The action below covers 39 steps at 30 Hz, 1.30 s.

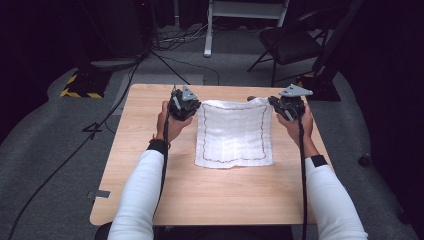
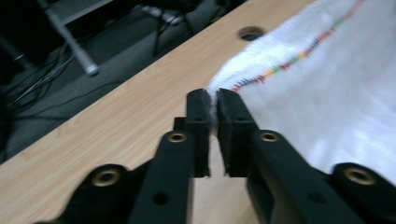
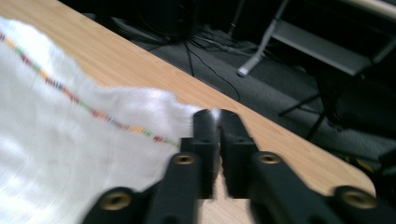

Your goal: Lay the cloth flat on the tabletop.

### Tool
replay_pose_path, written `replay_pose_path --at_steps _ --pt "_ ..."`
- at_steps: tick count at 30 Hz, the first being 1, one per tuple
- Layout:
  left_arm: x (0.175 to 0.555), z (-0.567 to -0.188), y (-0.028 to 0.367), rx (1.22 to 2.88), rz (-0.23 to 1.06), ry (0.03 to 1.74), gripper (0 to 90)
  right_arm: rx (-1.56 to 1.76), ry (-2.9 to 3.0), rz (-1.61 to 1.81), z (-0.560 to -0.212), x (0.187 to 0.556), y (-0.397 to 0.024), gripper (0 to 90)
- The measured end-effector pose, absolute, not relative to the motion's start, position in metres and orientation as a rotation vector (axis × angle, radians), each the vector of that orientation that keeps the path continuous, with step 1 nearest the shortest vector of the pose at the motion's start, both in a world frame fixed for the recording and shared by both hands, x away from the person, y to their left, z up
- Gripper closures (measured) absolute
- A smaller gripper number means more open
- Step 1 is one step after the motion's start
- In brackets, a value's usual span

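A white cloth (image 1: 234,132) with a multicoloured stitched border lies spread flat on the wooden table (image 1: 200,195). My left gripper (image 1: 196,106) is at the cloth's far left corner. In the left gripper view, its jaws (image 2: 214,100) stand nearly together with the cloth (image 2: 327,93) corner pinched between the pads. My right gripper (image 1: 273,102) is at the far right corner. In the right gripper view, its jaws (image 3: 214,121) are likewise narrow, with a bit of the white cloth (image 3: 56,140) at their tips. Both corners sit low, at or just above the tabletop.
A small round hole (image 2: 251,32) is in the tabletop near the far edge. Beyond the table stand a black folding chair (image 1: 295,42), a white stand leg (image 1: 207,30) and cables on the grey floor. Bare wood lies in front of the cloth.
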<state>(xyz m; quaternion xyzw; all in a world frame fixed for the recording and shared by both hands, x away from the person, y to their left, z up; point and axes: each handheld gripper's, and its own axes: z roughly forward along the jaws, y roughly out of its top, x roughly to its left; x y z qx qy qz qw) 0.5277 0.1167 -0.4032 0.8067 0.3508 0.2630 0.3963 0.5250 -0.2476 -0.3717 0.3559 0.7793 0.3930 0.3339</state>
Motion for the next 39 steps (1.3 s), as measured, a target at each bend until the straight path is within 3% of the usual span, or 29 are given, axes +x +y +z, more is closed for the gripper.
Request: replay_pose_path --at_steps 6,10,17,22,28,39 --pt "0.528 -0.423 0.104 2.104 0.643 0.917 47.0 0.958 2.108 0.972 -0.399 0.534 -0.246 55.9" --pt "0.517 -0.441 0.095 2.236 0.559 0.856 32.9 0.907 2.230 0.972 -0.420 0.520 -0.250 47.6" --pt "0.475 -0.468 0.093 2.338 0.407 0.710 31.0 0.859 2.398 0.987 -0.452 0.483 -0.259 41.0" --pt "0.453 -0.479 0.091 2.394 0.372 0.636 31.2 0.837 2.484 0.907 -0.468 0.460 -0.264 38.7" --pt "0.439 -0.488 0.095 2.410 0.336 0.632 37.0 0.853 2.519 0.849 -0.478 0.444 -0.273 36.6" --pt "0.424 -0.491 0.107 2.362 0.266 0.704 36.9 0.930 2.513 0.862 -0.486 0.424 -0.285 40.5"
